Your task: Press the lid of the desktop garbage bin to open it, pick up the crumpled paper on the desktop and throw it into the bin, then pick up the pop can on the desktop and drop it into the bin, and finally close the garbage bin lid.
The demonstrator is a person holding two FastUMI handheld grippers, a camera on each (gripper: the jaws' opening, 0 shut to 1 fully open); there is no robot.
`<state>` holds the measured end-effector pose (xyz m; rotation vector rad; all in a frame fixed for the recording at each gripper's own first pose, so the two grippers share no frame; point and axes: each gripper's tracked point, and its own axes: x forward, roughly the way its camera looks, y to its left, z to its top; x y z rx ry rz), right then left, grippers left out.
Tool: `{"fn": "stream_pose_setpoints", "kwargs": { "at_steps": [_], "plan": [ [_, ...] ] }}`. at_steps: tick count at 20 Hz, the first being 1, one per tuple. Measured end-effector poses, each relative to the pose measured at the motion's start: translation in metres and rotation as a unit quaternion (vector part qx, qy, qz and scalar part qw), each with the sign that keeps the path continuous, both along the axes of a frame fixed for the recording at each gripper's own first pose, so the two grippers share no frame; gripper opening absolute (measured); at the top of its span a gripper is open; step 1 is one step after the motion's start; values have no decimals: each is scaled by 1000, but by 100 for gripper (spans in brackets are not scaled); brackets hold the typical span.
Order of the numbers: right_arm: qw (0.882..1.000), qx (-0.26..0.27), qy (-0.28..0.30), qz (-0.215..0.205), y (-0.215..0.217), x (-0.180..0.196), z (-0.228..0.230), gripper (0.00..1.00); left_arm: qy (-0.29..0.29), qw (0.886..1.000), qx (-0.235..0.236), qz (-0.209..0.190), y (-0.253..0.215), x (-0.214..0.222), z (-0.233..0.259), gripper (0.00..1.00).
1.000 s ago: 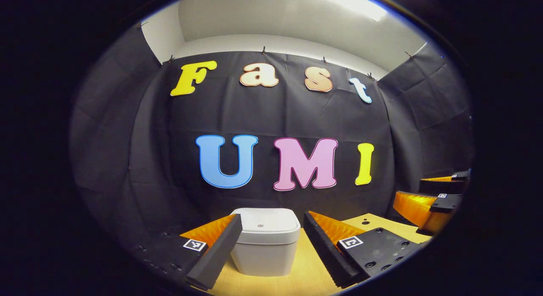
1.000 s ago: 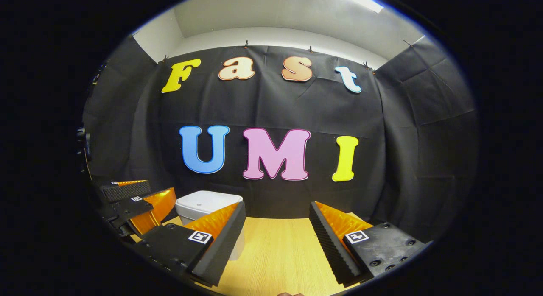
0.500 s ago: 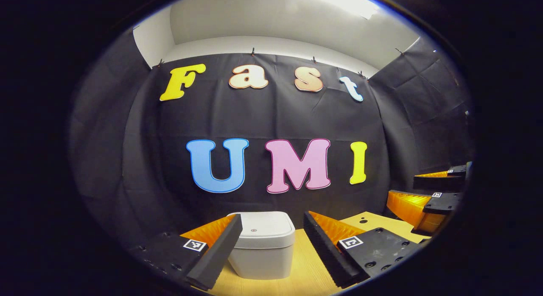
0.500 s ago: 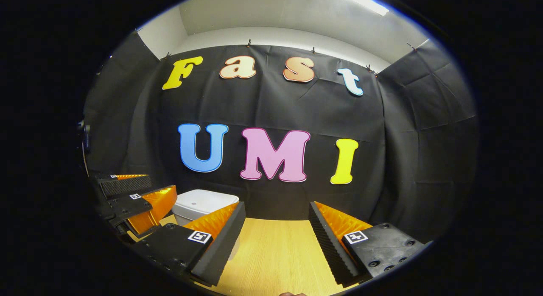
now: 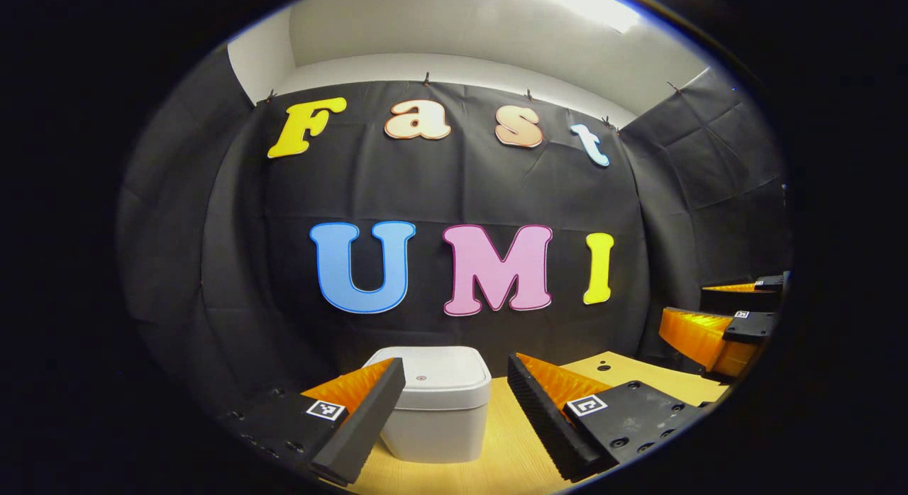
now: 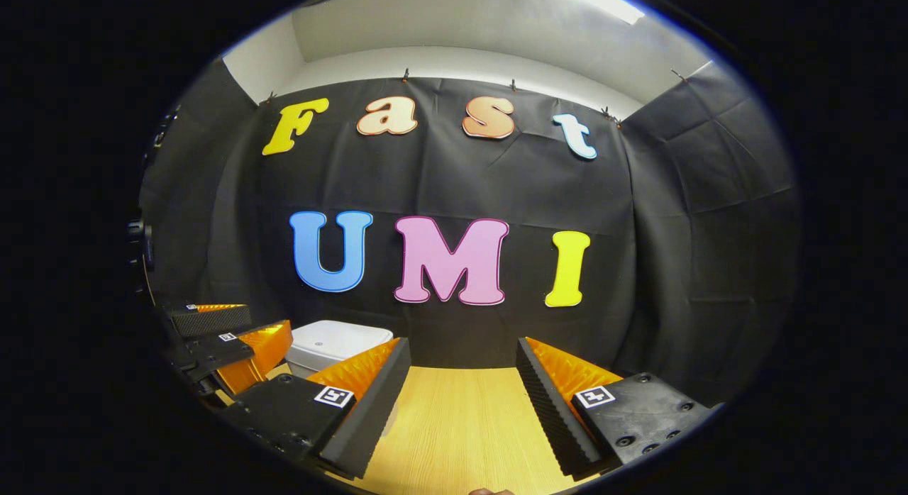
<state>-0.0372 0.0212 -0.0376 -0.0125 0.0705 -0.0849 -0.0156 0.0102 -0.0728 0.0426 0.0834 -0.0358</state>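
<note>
the bin [image 5: 438, 403] is seen standing on the desk [image 5: 514, 452] with its lid [image 5: 441, 379] closed flat; a small round mark is seen near the lid's middle. in the left gripper view it is found at 6 o'clock, just ahead of the left gripper [image 5: 448, 410], partly framed between the two fingers and partly covered by the finger at 7 o'clock. the left gripper is held level, pointed at the back wall, its fingers spread wide with nothing gripped. the right gripper [image 5: 731, 318] is also seen in this view at 4 o'clock, off to the side of the bin and apart from it.

in the right gripper view the bin [image 6: 333, 346] is placed at 7 o'clock, beyond that gripper's own finger, with the left gripper [image 6: 227, 335] just beside it at 8 o'clock. the right gripper [image 6: 461, 403] is held level over bare desk [image 6: 461, 424], its fingers wide apart and nothing held.

the desk is of pale wood grain; a dark hole is seen in it near 5 o'clock in the left gripper view. black cloth [image 6: 674, 268] is hung around the booth, with a white wall above.
</note>
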Motion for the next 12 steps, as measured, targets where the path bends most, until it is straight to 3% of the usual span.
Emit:
{"fn": "stream_pose_setpoints", "kwargs": {
  "at_steps": [12],
  "plan": [
    [1000, -1, -1, -2, -4, -7, 0, 97, 5, 1000, 7, 0, -1, -11, -3, 97]
  ]
}}
